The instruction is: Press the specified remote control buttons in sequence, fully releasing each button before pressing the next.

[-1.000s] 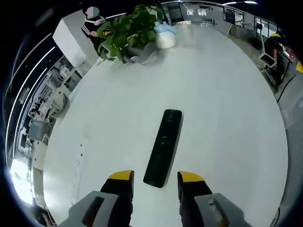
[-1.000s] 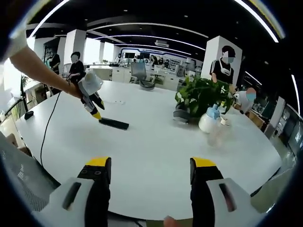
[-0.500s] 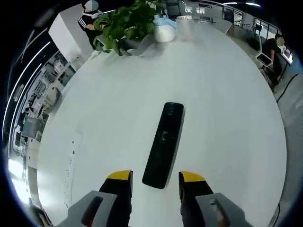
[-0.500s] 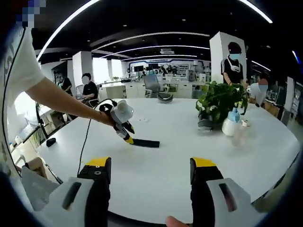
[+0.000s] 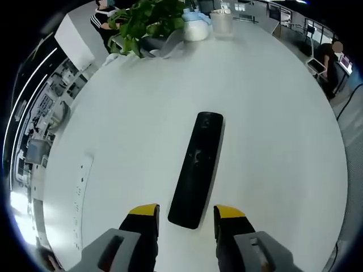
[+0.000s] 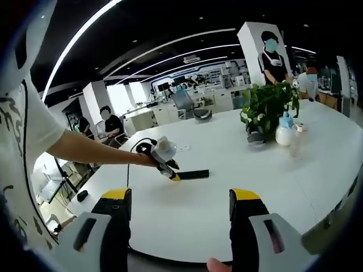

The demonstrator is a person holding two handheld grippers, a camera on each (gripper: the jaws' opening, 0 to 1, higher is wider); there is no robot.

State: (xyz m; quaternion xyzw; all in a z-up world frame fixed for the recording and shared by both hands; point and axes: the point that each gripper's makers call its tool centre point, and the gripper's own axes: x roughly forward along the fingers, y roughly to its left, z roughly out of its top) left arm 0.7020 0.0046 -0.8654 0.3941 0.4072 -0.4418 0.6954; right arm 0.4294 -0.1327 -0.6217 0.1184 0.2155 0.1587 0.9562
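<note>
A long black remote control [image 5: 195, 168] lies flat on the white round table [image 5: 272, 119], its near end between the yellow tips of my left gripper [image 5: 186, 212], which stands open just above and behind it. In the right gripper view the same remote [image 6: 194, 173] shows as a dark bar on the table [image 6: 227, 192], with the left gripper [image 6: 173, 175] held by a person's arm at its left end. My right gripper [image 6: 180, 195] hovers open well back from the table edge, nothing between its jaws.
A potted green plant [image 5: 148, 22] with a white spray bottle [image 5: 195, 28] and a clear cup [image 5: 222, 24] stands at the table's far side; plant [image 6: 265, 105] and bottle [image 6: 283, 133] appear at right. People sit at desks behind. A power strip panel [image 5: 79, 190] lies left of the remote.
The left gripper has crept forward over the remote, whose near end now lies between the tips. The right gripper view has pulled back and swung, so the remote looks smaller and more central.
</note>
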